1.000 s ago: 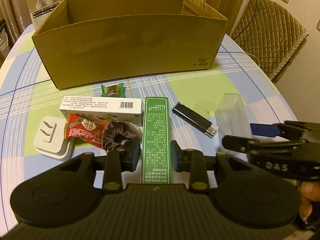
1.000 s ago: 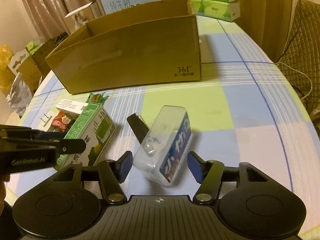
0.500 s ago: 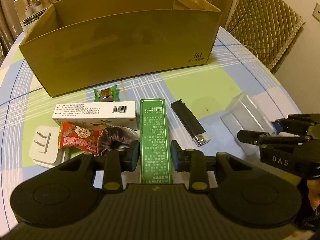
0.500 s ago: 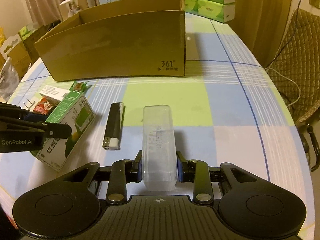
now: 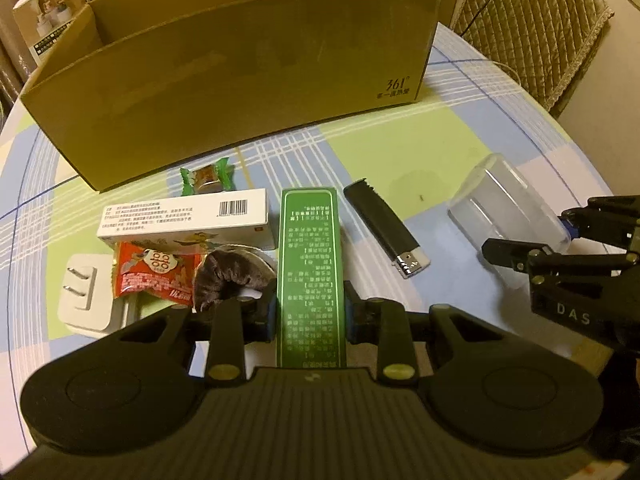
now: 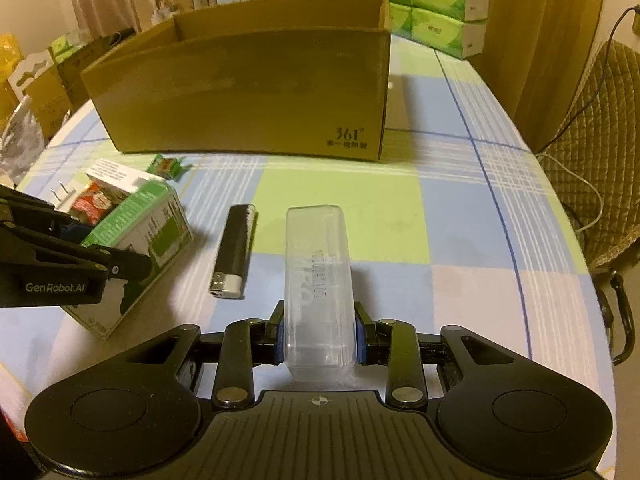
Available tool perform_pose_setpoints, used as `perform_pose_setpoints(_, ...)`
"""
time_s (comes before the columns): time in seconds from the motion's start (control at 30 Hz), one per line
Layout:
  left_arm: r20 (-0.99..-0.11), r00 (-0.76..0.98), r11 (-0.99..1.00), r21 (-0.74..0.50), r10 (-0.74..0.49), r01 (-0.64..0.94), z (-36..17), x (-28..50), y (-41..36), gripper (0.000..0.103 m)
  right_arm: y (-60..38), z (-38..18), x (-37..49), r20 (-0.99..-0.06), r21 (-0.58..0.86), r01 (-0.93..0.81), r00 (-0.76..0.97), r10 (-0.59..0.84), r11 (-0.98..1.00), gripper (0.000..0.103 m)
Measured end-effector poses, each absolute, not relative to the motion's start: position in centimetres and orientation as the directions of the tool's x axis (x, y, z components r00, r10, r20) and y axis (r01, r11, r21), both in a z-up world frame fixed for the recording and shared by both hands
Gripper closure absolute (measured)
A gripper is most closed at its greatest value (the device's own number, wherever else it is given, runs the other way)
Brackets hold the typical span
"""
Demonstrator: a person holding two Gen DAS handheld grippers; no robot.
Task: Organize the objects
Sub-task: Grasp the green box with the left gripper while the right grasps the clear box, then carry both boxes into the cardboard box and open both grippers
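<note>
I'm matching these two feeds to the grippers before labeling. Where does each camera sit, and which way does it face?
Left wrist: sits behind the left tool, looking along its fingers, shut on the green box, toward the carton; the right tool shows at the right edge.
Right wrist: sits behind the right tool, shut on the clear case, facing the carton; the left tool shows at the left edge.
Shared: carton, lighter, green box, clear case, checked tablecloth.

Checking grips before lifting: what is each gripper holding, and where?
Left gripper: green box, clamped across its long sides near one end. Right gripper: clear plastic case, likewise.
</note>
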State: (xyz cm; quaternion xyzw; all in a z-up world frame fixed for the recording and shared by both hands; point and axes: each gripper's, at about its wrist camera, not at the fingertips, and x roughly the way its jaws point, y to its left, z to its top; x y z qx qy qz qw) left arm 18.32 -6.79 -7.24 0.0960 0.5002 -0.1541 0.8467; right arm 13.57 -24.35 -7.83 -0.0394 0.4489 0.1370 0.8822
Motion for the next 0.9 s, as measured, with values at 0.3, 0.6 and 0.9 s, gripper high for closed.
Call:
perform_pose_setpoints(0.3, -0.853, 0.482, 0.947, -0.043, -0.202, 0.319, -4.5, 16.2, -5.7, 0.078, -24.1, -4.7, 11.7, -0.771, 0.075, -0.283, 0.591, 0.236, 0.956, 0.075)
perform_pose_setpoints(0.6, -0.834, 0.511, 0.953, -0.056, -0.209, 0.299, -2.0, 14.5, -4.1, 0.078, -23.5, -2.9, 9.7, -0.756, 0.082, -0.296, 0.604, 0.253, 0.952, 0.075)
perform_pose_setpoints(0.9, -0.788, 0.580, 0.961, -0.054, -0.208, 0.270, 1.9, 15.2, -3.1, 0.078, -22.4, 0.4, 10.7, -0.717, 0.091, -0.329, 0.634, 0.291, 0.940, 0.075)
